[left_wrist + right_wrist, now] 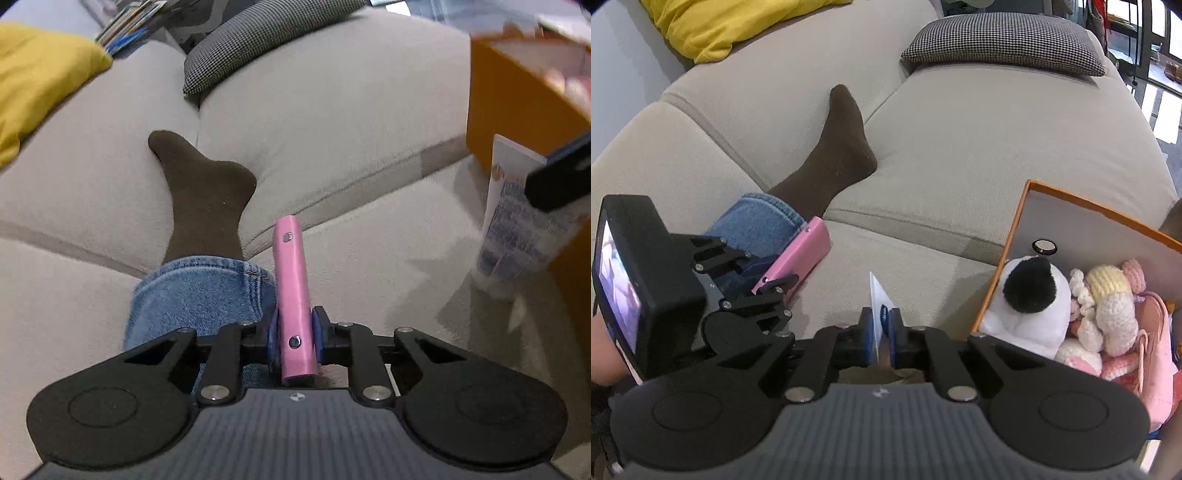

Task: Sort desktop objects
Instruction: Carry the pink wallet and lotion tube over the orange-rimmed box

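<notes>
The left claw (295,332) is clamped on one flat pink rectangular case (293,295), its blue pads pressed against both long sides; the case points forward above the beige fabric sofa (332,110), just beside a leg in blue jeans with one dark brown sock (207,199). The right claw (880,332) pinches one white squeeze tube with blue print (878,306) by its flat end, held edge-on between the pads. Just right of it stands one orange cardboard box (1015,236) with a grey inside, open on the sofa. In the box lie one white plush toy with a black patch (1030,295), one cream and yellow crocheted doll (1108,310), one small round silver disc (1044,246) and some pink soft items that cannot be counted. Two cushions rest at the sofa's back: one yellow cushion (713,22) and one black-and-white houndstooth cushion (1004,40).
</notes>
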A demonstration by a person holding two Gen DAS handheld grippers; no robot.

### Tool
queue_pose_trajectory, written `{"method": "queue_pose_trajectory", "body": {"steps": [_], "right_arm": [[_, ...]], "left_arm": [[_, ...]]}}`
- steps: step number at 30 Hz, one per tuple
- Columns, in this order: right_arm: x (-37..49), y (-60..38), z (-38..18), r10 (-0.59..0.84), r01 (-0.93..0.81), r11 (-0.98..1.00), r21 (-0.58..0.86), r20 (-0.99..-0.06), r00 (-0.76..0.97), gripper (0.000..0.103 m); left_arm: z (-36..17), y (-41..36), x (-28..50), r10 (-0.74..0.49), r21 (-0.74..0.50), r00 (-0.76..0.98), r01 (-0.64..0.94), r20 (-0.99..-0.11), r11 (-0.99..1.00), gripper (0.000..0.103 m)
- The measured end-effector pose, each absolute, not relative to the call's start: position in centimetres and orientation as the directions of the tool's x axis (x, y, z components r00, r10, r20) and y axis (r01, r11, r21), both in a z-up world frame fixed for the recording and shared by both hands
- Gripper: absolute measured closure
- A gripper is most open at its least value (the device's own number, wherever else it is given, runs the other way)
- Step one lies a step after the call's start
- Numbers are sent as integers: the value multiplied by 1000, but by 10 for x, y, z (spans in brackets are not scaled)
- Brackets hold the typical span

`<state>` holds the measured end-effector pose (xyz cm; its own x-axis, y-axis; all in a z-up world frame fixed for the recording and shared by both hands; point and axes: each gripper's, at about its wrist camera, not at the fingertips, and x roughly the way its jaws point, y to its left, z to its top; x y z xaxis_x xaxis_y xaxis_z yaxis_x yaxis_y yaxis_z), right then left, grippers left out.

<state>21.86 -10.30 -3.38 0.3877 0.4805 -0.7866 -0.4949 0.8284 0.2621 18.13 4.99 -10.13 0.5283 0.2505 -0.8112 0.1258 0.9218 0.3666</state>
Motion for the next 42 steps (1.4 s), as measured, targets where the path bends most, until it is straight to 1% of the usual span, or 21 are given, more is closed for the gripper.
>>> {"method": "queue_pose_trajectory", "body": {"steps": [2, 5, 10, 15, 18, 21, 23, 25, 30, 33, 39, 42], "right_arm": [[217, -106, -31, 485, -488, 831, 267, -778, 399, 99], [212, -112, -21, 506, -478, 828, 292, -756, 416, 101], [197, -128, 6, 564, -477, 807, 348, -694, 447, 101], [173, -163, 45, 582, -467, 808, 360, -616, 531, 101], [154, -192, 71, 557, -445, 829, 339, -574, 601, 101], [135, -218, 90, 522, -417, 853, 314, -540, 661, 101], [124, -232, 95, 494, -396, 869, 296, -536, 684, 101], [116, -245, 93, 464, -370, 886, 280, -547, 697, 101], [115, -271, 61, 421, -297, 907, 300, -611, 670, 101], [124, -274, 35, 421, -268, 906, 327, -654, 628, 101], [126, -244, -3, 502, -346, 863, 369, -711, 493, 102], [116, -231, -16, 494, -408, 854, 323, -748, 442, 101]], "left_arm": [[-92, 59, 176, 201, 288, 527, 89, -826, 953, 83], [-75, 69, 166, 142, 198, 548, 45, -825, 979, 83], [-29, 71, 144, 1, 21, 621, 24, -784, 999, 83], [17, 51, 121, -170, -133, 686, 107, -708, 985, 83], [36, 29, 111, -272, -201, 697, 183, -663, 962, 83], [43, 4, 106, -366, -256, 671, 262, -645, 931, 83], [41, -14, 108, -413, -269, 636, 315, -652, 910, 83], [33, -33, 110, -421, -254, 600, 346, -681, 903, 83], [8, -56, 123, -386, -226, 552, 336, -740, 914, 83], [2, -57, 125, -350, -205, 558, 307, -752, 929, 83], [4, -52, 125, -345, -211, 571, 290, -745, 934, 83], [1, -53, 126, -359, -210, 551, 315, -753, 925, 83]]}}
